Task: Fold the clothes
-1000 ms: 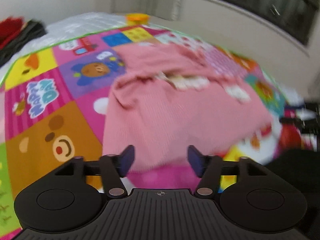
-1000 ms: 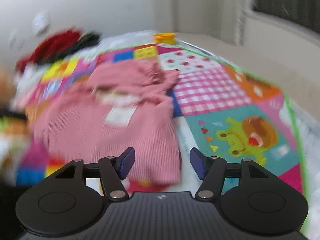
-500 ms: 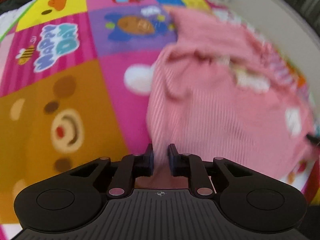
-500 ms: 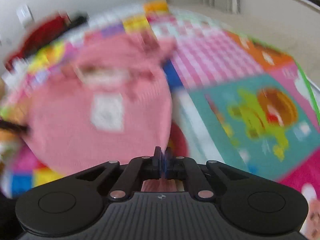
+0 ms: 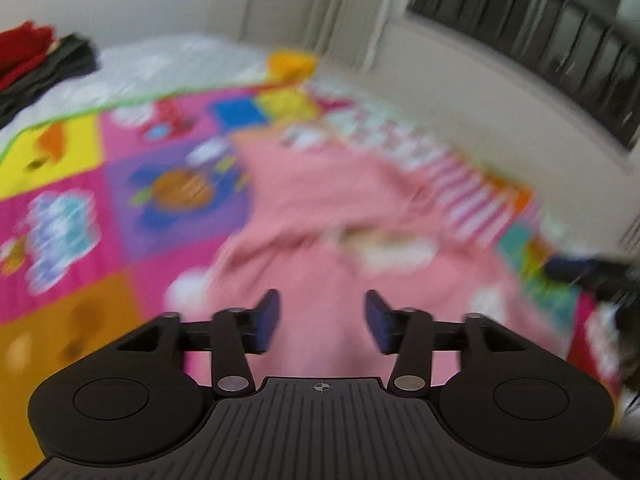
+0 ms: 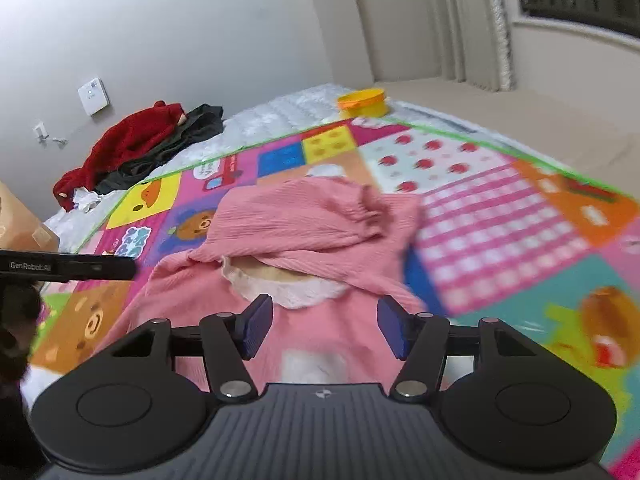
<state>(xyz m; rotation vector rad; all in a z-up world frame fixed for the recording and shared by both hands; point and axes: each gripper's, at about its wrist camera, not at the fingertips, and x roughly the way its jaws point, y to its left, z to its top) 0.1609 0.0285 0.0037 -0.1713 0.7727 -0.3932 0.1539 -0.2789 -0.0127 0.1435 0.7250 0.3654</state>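
Both hand-held grippers, clamped on the hem half a second ago, have let go and pulled back: the left hand-held gripper (image 5: 322,320) and the right hand-held gripper (image 6: 322,328) each hover with fingers spread apart and nothing between them. Below both, the pink top (image 6: 304,240) lies on the play mat (image 6: 500,216), its sleeves folded across the chest, its white collar (image 6: 280,292) facing the right camera and a white label (image 6: 312,366) showing near the hem. The left view is blurred. From the right view the left tool's black body (image 6: 68,268) reaches in at the left edge, level and well above the mat. Beyond the mat, on the white bedding (image 6: 292,110), a yellow tub (image 6: 363,103) stands; its contents cannot be seen. A red garment (image 6: 128,140) and a dark garment (image 6: 172,140) lie heaped by the wall.
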